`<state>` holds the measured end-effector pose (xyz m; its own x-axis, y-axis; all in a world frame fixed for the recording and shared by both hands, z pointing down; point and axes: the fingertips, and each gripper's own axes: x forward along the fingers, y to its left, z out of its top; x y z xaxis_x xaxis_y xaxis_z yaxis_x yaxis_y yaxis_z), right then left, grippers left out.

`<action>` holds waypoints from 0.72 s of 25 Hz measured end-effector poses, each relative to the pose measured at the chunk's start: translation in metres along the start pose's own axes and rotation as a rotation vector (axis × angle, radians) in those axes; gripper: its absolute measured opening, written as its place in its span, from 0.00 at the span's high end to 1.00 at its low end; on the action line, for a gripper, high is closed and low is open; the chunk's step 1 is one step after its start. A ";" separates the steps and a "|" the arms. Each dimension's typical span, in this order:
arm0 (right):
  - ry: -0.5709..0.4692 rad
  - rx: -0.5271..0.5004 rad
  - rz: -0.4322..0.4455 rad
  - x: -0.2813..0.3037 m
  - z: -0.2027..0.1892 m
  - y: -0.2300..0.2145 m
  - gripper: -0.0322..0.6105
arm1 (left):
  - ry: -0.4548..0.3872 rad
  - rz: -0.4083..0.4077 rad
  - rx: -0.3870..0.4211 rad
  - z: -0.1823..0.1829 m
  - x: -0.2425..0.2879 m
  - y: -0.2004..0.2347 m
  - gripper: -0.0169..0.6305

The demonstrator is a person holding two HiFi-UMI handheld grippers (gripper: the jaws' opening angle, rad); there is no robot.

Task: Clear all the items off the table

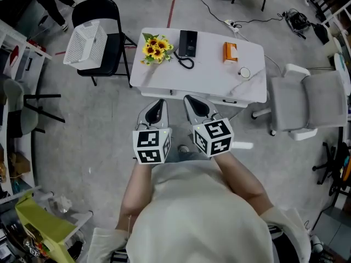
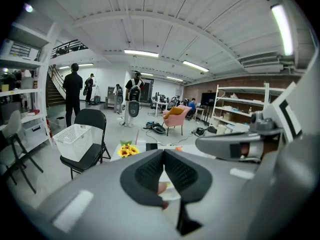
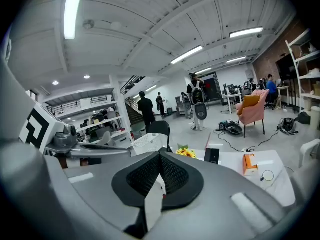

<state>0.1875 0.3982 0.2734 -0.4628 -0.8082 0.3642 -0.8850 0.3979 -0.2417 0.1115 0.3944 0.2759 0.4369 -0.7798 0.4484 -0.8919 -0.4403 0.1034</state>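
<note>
On the white table [image 1: 208, 73] lie a bunch of sunflowers [image 1: 155, 48], a black device with a cable [image 1: 187, 43], an orange box [image 1: 230, 52] and a small round item [image 1: 244, 73]. My left gripper [image 1: 159, 103] and right gripper [image 1: 190, 99] hang side by side just short of the table's near edge, both shut and empty. In the left gripper view the shut jaws [image 2: 163, 152] point at the sunflowers [image 2: 127, 150]. The right gripper view shows shut jaws [image 3: 160, 156], with the sunflowers [image 3: 186, 153], black device [image 3: 212, 155] and orange box [image 3: 249, 164] beyond.
A white basket [image 1: 86, 43] sits on a black folding chair [image 1: 109, 37] left of the table. A grey office chair [image 1: 307, 103] stands at the right. Cables run over the floor behind the table. People stand far off in the room.
</note>
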 end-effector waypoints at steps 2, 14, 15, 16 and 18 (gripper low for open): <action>0.008 0.001 0.001 0.011 0.000 -0.001 0.95 | 0.013 0.005 -0.012 -0.002 0.006 0.009 0.96; 0.075 0.006 -0.034 0.105 0.005 -0.009 0.95 | 0.050 0.000 -0.018 0.007 0.066 0.089 0.96; 0.085 0.003 -0.038 0.115 0.004 -0.008 0.95 | 0.054 -0.001 -0.011 0.009 0.072 0.098 0.96; 0.096 -0.001 -0.042 0.125 0.002 -0.007 0.95 | 0.057 -0.005 -0.006 0.010 0.077 0.106 0.96; 0.120 -0.001 -0.054 0.144 -0.003 -0.006 0.95 | 0.064 -0.023 -0.008 0.013 0.088 0.120 0.96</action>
<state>0.1260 0.2806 0.3298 -0.4176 -0.7703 0.4819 -0.9086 0.3561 -0.2181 0.0442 0.2669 0.3169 0.4491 -0.7391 0.5020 -0.8828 -0.4538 0.1216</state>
